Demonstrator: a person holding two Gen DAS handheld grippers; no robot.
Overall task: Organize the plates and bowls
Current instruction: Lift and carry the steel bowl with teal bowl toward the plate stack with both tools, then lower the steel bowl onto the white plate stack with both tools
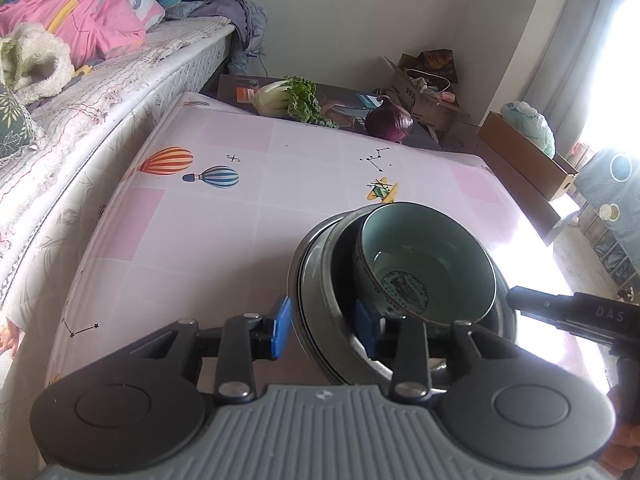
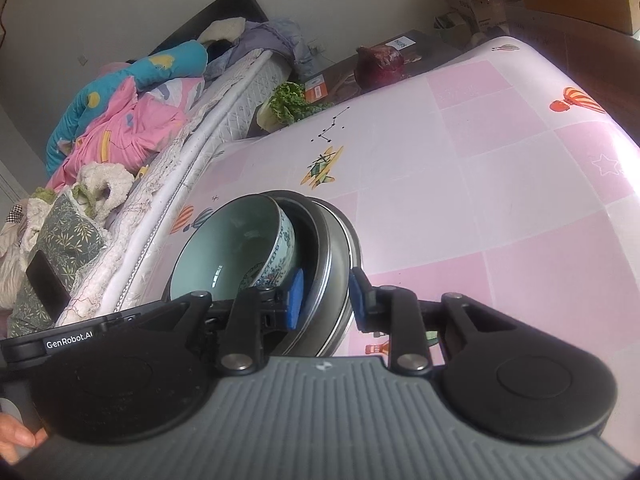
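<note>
On the table [image 1: 256,216] with its pink checked, balloon-printed cover, a stack of metal plates [image 1: 316,292] sat near the front edge, and a pale green bowl [image 1: 424,264] with a blue pattern on its outer wall stood inside the stack, leaning toward one side of the rim. Around the near rim of that stack the left hand-held gripper [image 1: 326,330] had its jaws apart, one blue pad outside the stack's wall and the other inside it just beside the bowl, with a gap showing on the outer side. On the opposite side of the stack the right hand-held gripper [image 2: 326,298] likewise straddled the rim with its jaws apart, one pad inside next to the bowl and one outside, not pressing on the metal. Well beyond the stack, past the far edge of the table, a leafy green vegetable [image 1: 288,98] and a red cabbage [image 1: 389,120] lay on a dark board. Left of the stack, a bed [image 1: 132,76] heaped with pink and blue bedding ran along the table
</note>
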